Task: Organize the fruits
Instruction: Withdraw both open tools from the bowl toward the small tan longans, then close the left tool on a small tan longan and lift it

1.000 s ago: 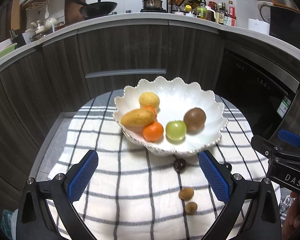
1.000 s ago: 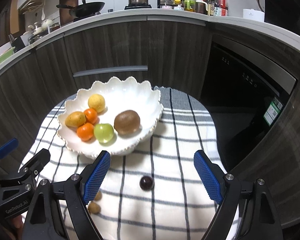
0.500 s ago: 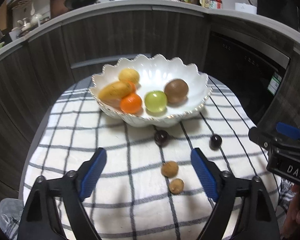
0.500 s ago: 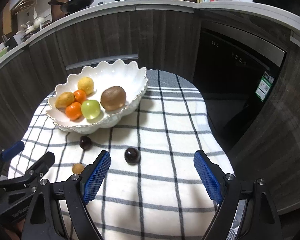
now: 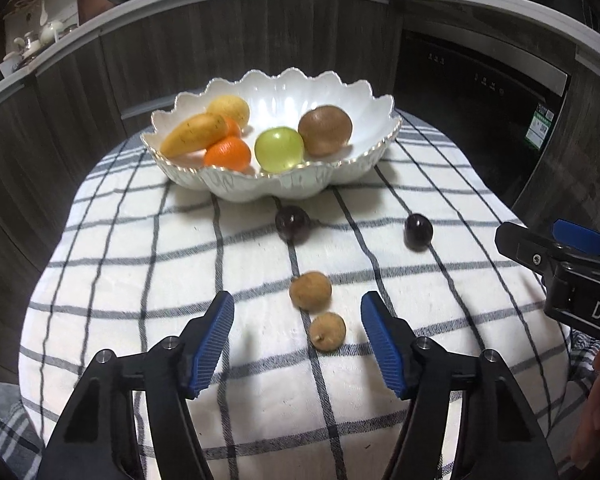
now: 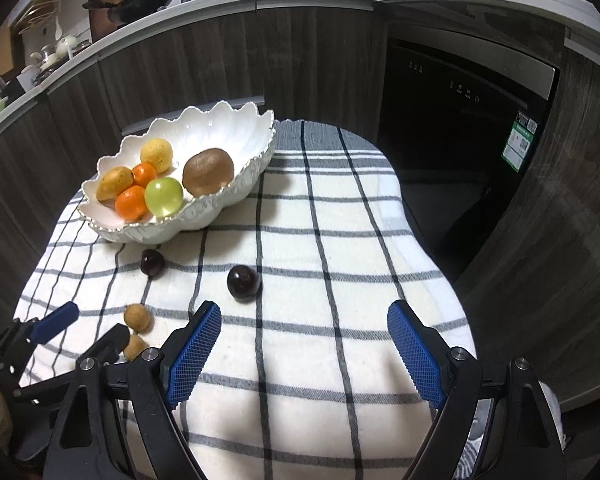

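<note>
The left wrist view is looking down between the spread blue pads of the left hand-held gripper point(image 5: 298, 336), and the nearer brown longan point(image 5: 327, 331) is lying on the checked cloth point(image 5: 132, 264) between them, touched by neither pad. The farther longan point(image 5: 310, 291) is sitting just beyond the fingertips. This view is also catching the side of the right hand-held gripper point(image 5: 560, 256) at its right edge, with white lettering on its black body.

The right wrist view is showing what the left one cannot: the right hand-held gripper point(image 6: 305, 344) is standing wide apart and holding nothing, with a dark cherry point(image 6: 242, 283) lying just ahead of its left pad. It is also showing the far right stretch of the cloth-covered table and the black oven door point(image 6: 460, 128) beyond. A second cherry point(image 6: 152, 262) is resting near the foot of the white scalloped bowl point(image 6: 236, 128), which is holding a kiwi point(image 6: 208, 172), a green fruit point(image 6: 164, 197), two oranges and two yellow fruits.

Compared with a second ago, both cameras have pulled back and dropped lower: the bowl is sitting farther off, the longans have come up between the left pads, and the left pads are standing closer together than before.
</note>
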A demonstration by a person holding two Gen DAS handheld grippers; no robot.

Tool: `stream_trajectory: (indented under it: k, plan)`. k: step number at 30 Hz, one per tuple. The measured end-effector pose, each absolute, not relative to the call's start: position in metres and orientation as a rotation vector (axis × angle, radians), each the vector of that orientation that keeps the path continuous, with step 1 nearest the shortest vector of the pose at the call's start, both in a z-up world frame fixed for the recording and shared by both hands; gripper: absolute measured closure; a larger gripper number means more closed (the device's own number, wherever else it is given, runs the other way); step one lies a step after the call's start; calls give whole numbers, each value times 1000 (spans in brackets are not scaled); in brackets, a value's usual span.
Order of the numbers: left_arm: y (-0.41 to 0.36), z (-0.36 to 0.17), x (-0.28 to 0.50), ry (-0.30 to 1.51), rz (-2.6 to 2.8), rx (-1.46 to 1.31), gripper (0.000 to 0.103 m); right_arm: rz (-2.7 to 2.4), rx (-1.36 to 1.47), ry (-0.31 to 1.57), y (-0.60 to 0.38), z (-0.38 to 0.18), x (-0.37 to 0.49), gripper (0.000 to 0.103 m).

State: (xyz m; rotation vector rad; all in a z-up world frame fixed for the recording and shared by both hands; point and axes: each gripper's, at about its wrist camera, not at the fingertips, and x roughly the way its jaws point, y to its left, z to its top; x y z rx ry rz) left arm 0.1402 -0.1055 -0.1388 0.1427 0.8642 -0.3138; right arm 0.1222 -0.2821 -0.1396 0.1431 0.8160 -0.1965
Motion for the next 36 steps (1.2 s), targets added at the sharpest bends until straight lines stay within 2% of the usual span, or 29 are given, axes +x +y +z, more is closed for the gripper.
stream_trajectory:
  k: [2, 5, 7, 12, 20, 22, 36]
  plan:
    - [-107, -141, 140, 870, -314, 144, 42, -197, 146, 821, -282, -142, 121, 17]
    - [-109, -146, 140, 874, -308, 158, 55, -198, 147, 823, -283, -144, 120, 17]
    - [-112, -151, 140, 892, -312, 164, 60, -198, 149, 828, -283, -146, 120, 17]
    - [-119, -156, 137, 893, -324, 178, 62, -191, 156, 834, -284, -149, 119, 17]
    - [-122, -167, 141, 932, -350, 170, 74, -195, 151, 840, -283, -150, 119, 17]
    - [-123, -166, 140, 931, -356, 173, 81, -191, 148, 840, -282, -150, 119, 17]
    - [-90, -140, 138, 882, -299, 146, 81, -157, 143, 830, -268, -143, 126, 17]
